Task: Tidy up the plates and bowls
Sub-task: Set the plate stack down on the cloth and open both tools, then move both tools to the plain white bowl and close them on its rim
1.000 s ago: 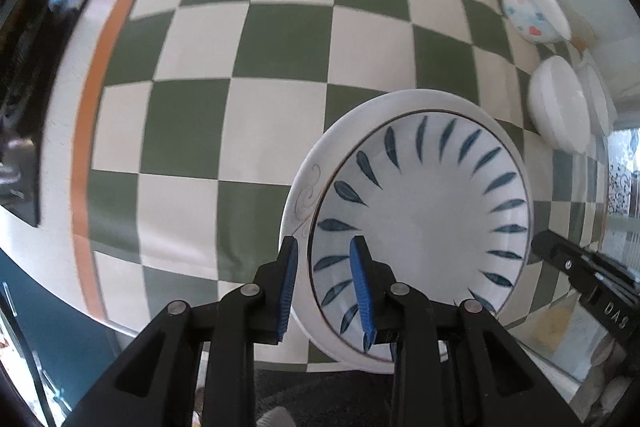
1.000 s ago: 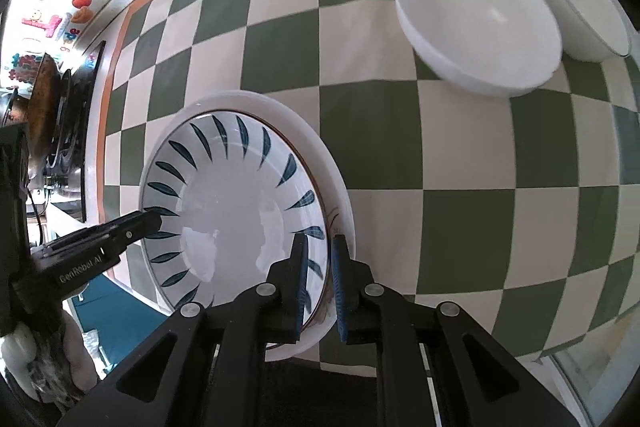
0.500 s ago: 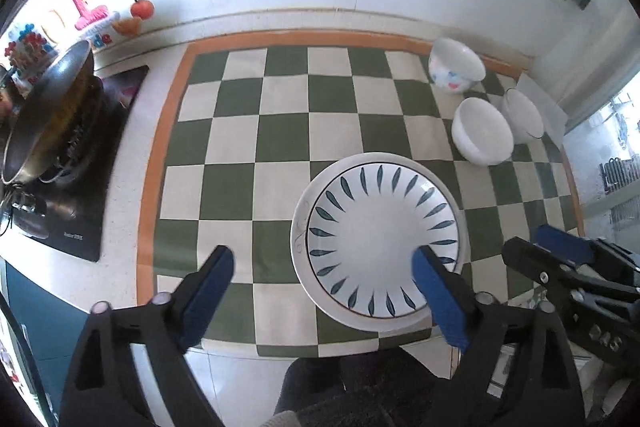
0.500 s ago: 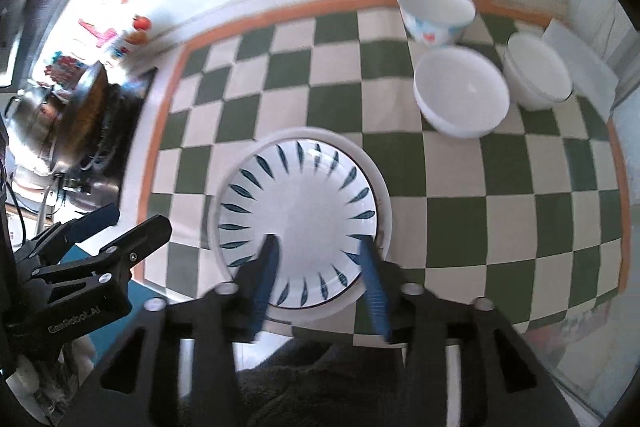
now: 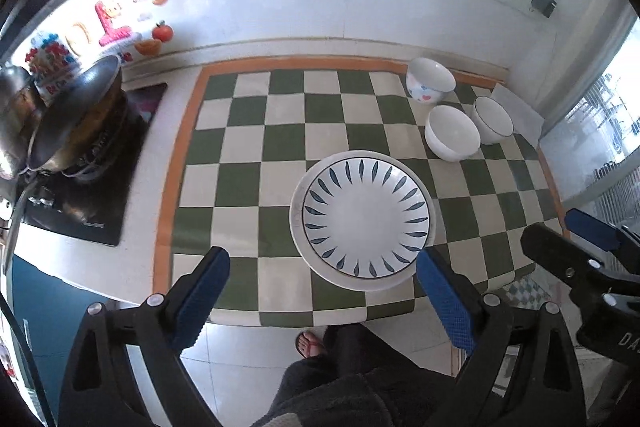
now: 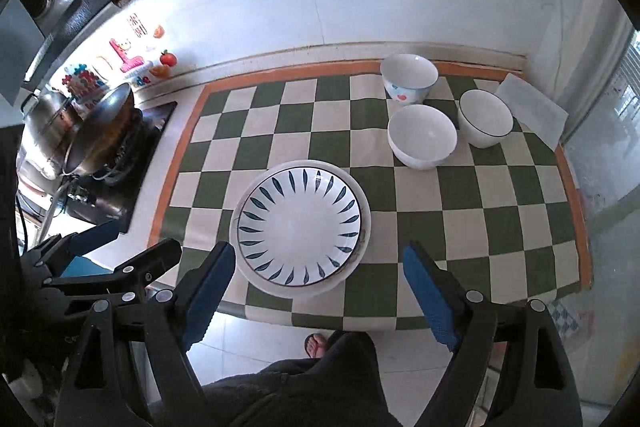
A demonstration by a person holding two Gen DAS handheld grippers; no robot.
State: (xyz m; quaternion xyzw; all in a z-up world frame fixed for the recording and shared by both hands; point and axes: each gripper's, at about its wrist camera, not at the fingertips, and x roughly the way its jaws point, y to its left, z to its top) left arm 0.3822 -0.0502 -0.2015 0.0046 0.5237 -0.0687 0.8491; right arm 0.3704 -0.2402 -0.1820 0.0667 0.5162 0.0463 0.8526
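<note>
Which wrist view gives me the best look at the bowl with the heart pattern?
The right wrist view: the heart-pattern bowl sits nearer the picture's middle, with its open inside and painted side both visible. The left wrist view shows the same bowl smaller and further toward the edge, though its hearts still show.

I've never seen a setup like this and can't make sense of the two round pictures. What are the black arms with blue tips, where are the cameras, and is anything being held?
No robot here: a person holds a two-finger gripper in each hand, each carrying a fisheye camera looking along its fingers. One picture comes from the left gripper, the other from the right gripper. The blue tips are grip pads. Both have just been opening; they stand wide and hold nothing. On the checked cloth lies a leaf-patterned plate stacked on a plain one, with three bowls behind to the right. A stove with a wok stands left.
</note>
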